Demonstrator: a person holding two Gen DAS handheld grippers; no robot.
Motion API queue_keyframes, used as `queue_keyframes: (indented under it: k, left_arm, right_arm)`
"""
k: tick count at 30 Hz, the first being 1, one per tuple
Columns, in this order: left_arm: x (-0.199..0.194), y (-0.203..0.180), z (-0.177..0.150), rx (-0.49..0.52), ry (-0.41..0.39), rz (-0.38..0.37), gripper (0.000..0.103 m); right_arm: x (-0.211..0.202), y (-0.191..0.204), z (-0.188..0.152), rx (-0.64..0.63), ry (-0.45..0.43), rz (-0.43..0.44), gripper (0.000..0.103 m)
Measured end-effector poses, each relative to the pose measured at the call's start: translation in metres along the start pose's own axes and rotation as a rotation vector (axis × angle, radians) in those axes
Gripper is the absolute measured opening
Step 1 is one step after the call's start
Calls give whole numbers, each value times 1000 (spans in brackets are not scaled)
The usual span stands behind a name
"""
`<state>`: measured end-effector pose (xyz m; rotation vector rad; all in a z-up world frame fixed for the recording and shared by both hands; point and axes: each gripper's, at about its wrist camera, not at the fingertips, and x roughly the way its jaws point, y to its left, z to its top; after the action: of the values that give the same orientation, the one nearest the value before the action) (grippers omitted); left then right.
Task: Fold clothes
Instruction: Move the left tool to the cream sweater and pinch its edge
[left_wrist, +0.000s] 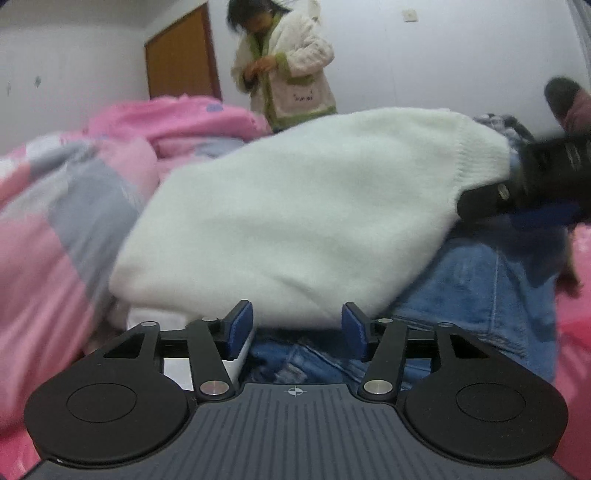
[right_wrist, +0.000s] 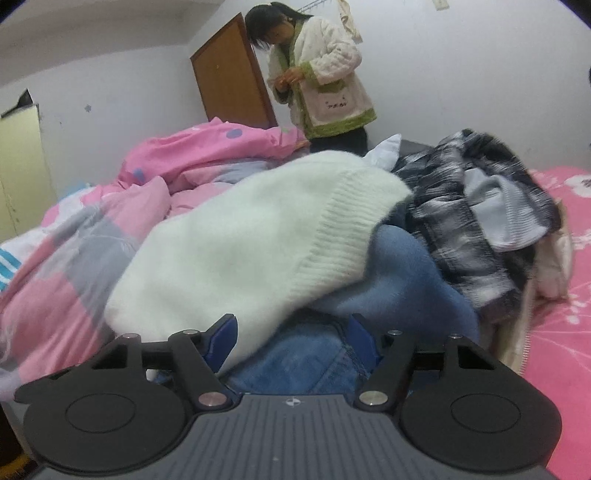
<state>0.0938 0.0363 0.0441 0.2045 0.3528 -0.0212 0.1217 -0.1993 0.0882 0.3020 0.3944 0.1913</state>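
Note:
A fluffy white sweater (left_wrist: 295, 206) (right_wrist: 240, 251) lies bunched on top of blue jeans (left_wrist: 480, 288) (right_wrist: 306, 365) on the bed. My left gripper (left_wrist: 297, 325) is open, its blue pads just at the sweater's near edge, with jeans showing in the gap. The right gripper (right_wrist: 293, 336) has its jaws wide apart with denim and the sweater's edge filling the space between them. Whether its pads press on the cloth I cannot tell. In the left wrist view one of its dark fingers (left_wrist: 480, 201) sits at the sweater's ribbed hem on the right.
A plaid and grey heap of clothes (right_wrist: 461, 206) lies right of the sweater. A crumpled pink quilt (left_wrist: 55, 221) (right_wrist: 207, 155) fills the left. Pink sheet (right_wrist: 561, 295) covers the right. A person in a white jacket (right_wrist: 325, 88) stands beyond the bed by a brown door (right_wrist: 232, 77).

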Motion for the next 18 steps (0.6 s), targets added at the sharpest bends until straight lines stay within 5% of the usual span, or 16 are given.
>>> queue_keyframes:
  k: [3,8,18]
  left_arm:
    - [3,-2,-1,31,-5,-33,64]
    - [1,-34,-16,307,-104,96,72]
    - [2,-70,-36,597,-186,130,74]
  right_arm:
    - [9,3,4,7,7,45,69]
    - [29,11,1,6,83,52,69]
    - [41,12,1,0,137,53,72]
